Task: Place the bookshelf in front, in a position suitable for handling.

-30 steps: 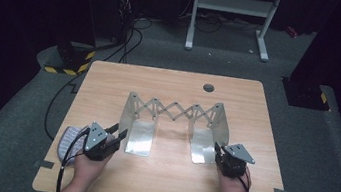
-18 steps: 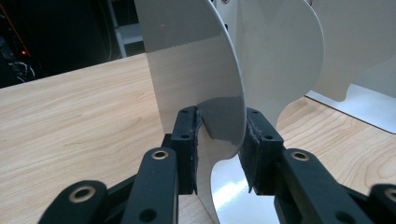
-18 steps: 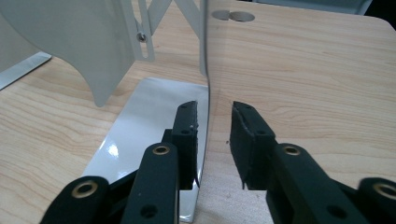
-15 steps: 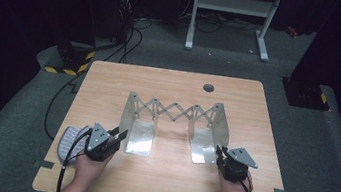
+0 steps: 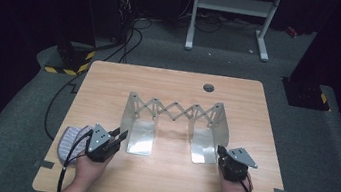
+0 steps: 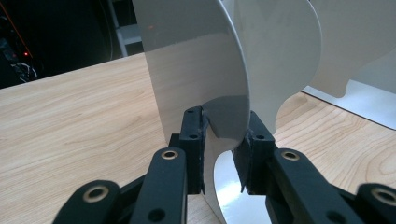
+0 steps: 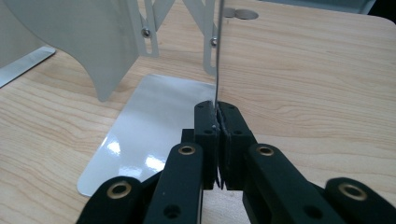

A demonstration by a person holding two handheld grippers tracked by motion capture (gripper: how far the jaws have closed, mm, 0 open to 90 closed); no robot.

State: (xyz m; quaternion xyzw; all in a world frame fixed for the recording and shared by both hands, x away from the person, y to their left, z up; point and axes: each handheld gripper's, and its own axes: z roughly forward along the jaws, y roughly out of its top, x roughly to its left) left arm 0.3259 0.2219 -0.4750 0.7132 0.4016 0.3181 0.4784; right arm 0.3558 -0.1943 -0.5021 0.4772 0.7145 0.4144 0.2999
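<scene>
Counter: a pale wooden counter with rounded corners and a round grey cable cap near its far edge.
Rack: an expandable metal file rack stands at the middle of the counter, two upright end plates joined by a scissor lattice, each with a shiny foot plate lying flat on the wood.
Left gripper: the left gripper is at the rack's left end plate; its jaws have just been closing and stand either side of the plate's curved lower edge, a gap showing on one side.
Right gripper: the right gripper has its jaws pressed together on the thin edge of the right end plate, having just closed.
Cloth: a pale patterned cloth lies at the counter's left edge, beside the left hand.
Floor: grey carpet with black cables trailing over it.
Room: dark; a white frame stands beyond the counter, and yellow-black hazard tape lies to the far left.
</scene>
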